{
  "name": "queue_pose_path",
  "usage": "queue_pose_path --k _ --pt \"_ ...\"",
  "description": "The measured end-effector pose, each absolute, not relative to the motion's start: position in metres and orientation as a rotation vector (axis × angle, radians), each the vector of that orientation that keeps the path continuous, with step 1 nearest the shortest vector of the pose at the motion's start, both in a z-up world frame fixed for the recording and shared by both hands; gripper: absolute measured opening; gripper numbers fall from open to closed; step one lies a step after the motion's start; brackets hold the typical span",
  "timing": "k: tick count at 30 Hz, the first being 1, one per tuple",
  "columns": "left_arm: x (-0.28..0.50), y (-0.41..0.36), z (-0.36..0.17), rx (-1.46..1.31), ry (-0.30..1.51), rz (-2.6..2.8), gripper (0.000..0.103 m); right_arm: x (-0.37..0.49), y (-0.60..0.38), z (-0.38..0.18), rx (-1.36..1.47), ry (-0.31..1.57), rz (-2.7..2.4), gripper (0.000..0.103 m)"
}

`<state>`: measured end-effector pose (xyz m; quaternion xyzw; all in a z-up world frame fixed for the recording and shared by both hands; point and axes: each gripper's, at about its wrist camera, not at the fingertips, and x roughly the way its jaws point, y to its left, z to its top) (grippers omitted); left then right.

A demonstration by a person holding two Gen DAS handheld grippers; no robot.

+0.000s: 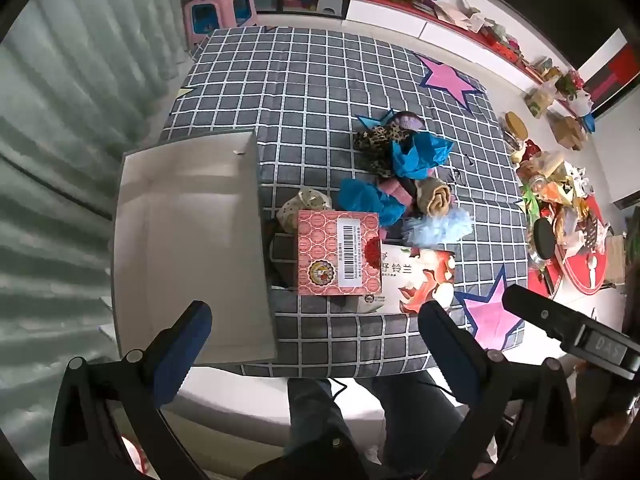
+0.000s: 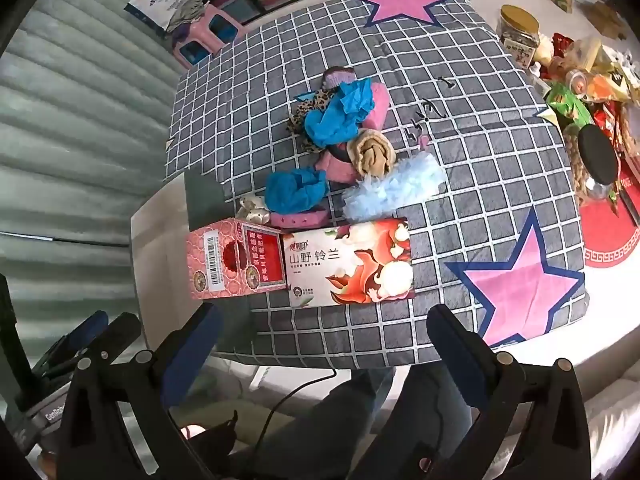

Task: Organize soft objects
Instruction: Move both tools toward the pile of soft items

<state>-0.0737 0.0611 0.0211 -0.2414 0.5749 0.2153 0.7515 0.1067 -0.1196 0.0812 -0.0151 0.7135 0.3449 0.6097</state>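
Observation:
A pile of soft things lies mid-table: blue cloths (image 1: 420, 152) (image 2: 296, 190), a tan rolled towel (image 1: 434, 196) (image 2: 372, 154), a light-blue fluffy piece (image 1: 438, 226) (image 2: 394, 190), a leopard-print cloth (image 1: 376, 140) (image 2: 310, 108) and pink items (image 2: 378, 106). An open white box (image 1: 188, 240) (image 2: 160, 232) stands at the table's left. A red carton (image 1: 338, 254) (image 2: 236, 258) and a flat tissue pack (image 1: 416, 276) (image 2: 350, 262) lie near the front edge. My left gripper (image 1: 316, 336) and right gripper (image 2: 324, 340) are both open and empty, above the front edge.
The grey checked cloth with pink stars (image 1: 494, 310) (image 2: 520, 280) covers the table. Jars, snacks and a red mat (image 2: 608, 232) crowd the floor at right. A pink stool (image 1: 220, 10) (image 2: 204, 36) stands behind. The right gripper's body (image 1: 572, 332) shows at the left view's right.

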Motion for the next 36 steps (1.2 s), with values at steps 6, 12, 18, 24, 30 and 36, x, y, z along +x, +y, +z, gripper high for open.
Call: queue_pose_path --k 6,12,18,24,30,36 --pt "-0.0746 0.0635 0.0206 -0.509 1.253 0.448 0.103 0.104 -0.1206 0.0823 -0.025 1.645 0.779 0.103" --pt "-0.0709 0.0639 0.0212 -0.496 1.257 0.429 0.103 0.1055 -0.1227 0.0808 -0.024 1.631 0.761 0.103" --pt "-0.0685 0.0659 0.0196 -0.482 1.262 0.422 0.103 0.1051 -0.1229 0.0801 -0.017 1.638 0.74 0.103" --pt "-0.0667 0.0699 0.0178 -0.469 1.268 0.408 0.103 0.1008 -0.126 0.0768 -0.01 1.635 0.723 0.103" --pt "-0.0666 0.0702 0.0174 -0.471 1.268 0.41 0.103 0.0996 -0.127 0.0765 -0.026 1.624 0.714 0.103" --pt "-0.0677 0.0709 0.0146 -0.475 1.272 0.409 0.103 0.097 -0.124 0.0767 -0.043 1.676 0.702 0.103"
